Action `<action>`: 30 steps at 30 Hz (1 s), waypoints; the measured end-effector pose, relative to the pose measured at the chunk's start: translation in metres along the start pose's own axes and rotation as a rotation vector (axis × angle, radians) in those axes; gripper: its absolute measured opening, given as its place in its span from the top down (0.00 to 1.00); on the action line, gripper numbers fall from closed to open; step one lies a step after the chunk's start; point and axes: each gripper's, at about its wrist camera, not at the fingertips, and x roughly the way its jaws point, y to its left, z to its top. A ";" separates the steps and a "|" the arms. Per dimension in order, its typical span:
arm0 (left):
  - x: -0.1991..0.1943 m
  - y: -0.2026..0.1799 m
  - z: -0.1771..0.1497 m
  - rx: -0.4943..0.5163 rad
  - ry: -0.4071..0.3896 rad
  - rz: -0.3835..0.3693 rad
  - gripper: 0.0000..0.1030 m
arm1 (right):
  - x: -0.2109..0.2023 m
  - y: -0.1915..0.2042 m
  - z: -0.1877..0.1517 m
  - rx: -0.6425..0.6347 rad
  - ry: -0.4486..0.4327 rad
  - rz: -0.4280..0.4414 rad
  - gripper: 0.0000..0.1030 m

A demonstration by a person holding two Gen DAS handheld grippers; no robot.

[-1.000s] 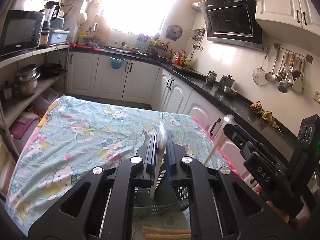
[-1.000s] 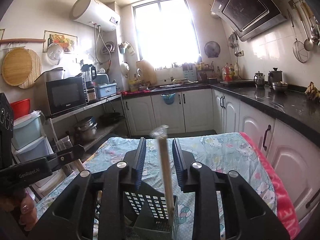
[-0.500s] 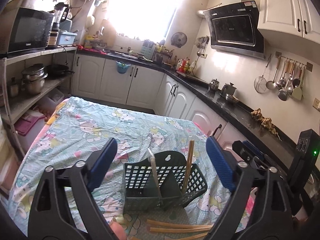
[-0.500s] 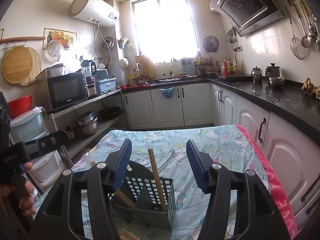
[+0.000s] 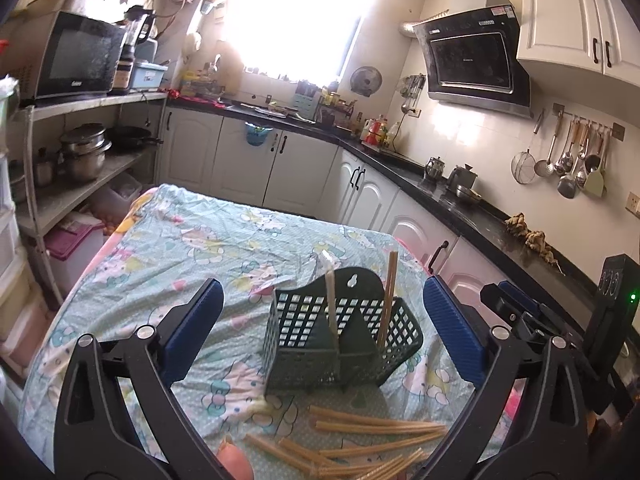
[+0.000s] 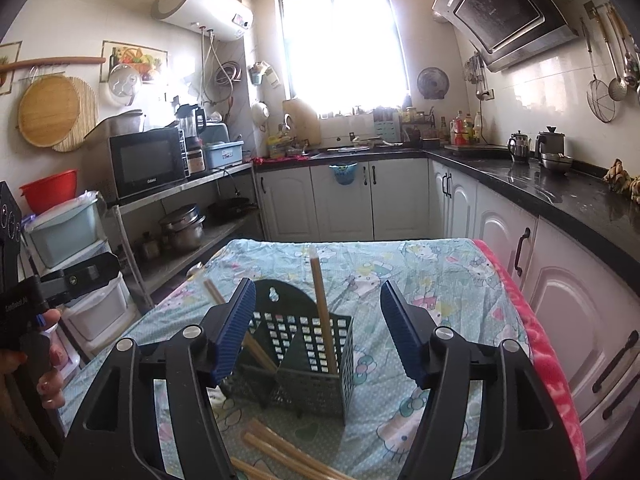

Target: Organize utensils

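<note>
Green caddy (image 5: 340, 344), two upright chopsticks (image 5: 387, 296) inside, several loose in front

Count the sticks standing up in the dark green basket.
2. A pale one stands near the basket's middle, a wooden one toward its right end; shorter ones could hide inside.

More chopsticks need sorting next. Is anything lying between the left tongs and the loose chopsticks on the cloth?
Nothing visible: the left tongs hang open above the loose chopsticks, with the green caddy just beyond them.
</note>
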 end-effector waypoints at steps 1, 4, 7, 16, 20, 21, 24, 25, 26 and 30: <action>-0.003 0.003 -0.003 -0.009 0.002 -0.001 0.10 | -0.002 0.001 -0.002 -0.004 0.004 0.003 0.39; -0.009 0.008 -0.009 -0.023 0.007 0.002 0.10 | -0.005 0.006 -0.005 -0.020 0.014 0.010 0.39; -0.015 0.014 -0.015 -0.034 0.012 0.007 0.10 | -0.007 0.010 -0.008 -0.030 0.026 0.018 0.39; -0.025 0.029 -0.039 -0.060 0.059 0.023 0.10 | -0.012 0.021 -0.024 -0.066 0.076 0.050 0.39; -0.027 0.034 -0.052 -0.068 0.087 0.023 0.10 | -0.014 0.022 -0.033 -0.072 0.098 0.051 0.39; -0.028 0.035 -0.057 -0.066 0.096 0.026 0.10 | -0.014 0.022 -0.035 -0.071 0.104 0.050 0.39; -0.031 0.039 -0.067 -0.062 0.117 0.022 0.10 | -0.017 0.020 -0.042 -0.075 0.119 0.045 0.39; -0.031 0.040 -0.070 -0.060 0.124 0.023 0.10 | -0.018 0.020 -0.044 -0.077 0.124 0.044 0.39; -0.031 0.042 -0.074 -0.059 0.136 0.025 0.10 | -0.018 0.019 -0.048 -0.079 0.132 0.039 0.39; -0.031 0.047 -0.088 -0.064 0.173 0.032 0.10 | -0.021 0.016 -0.060 -0.077 0.156 0.033 0.39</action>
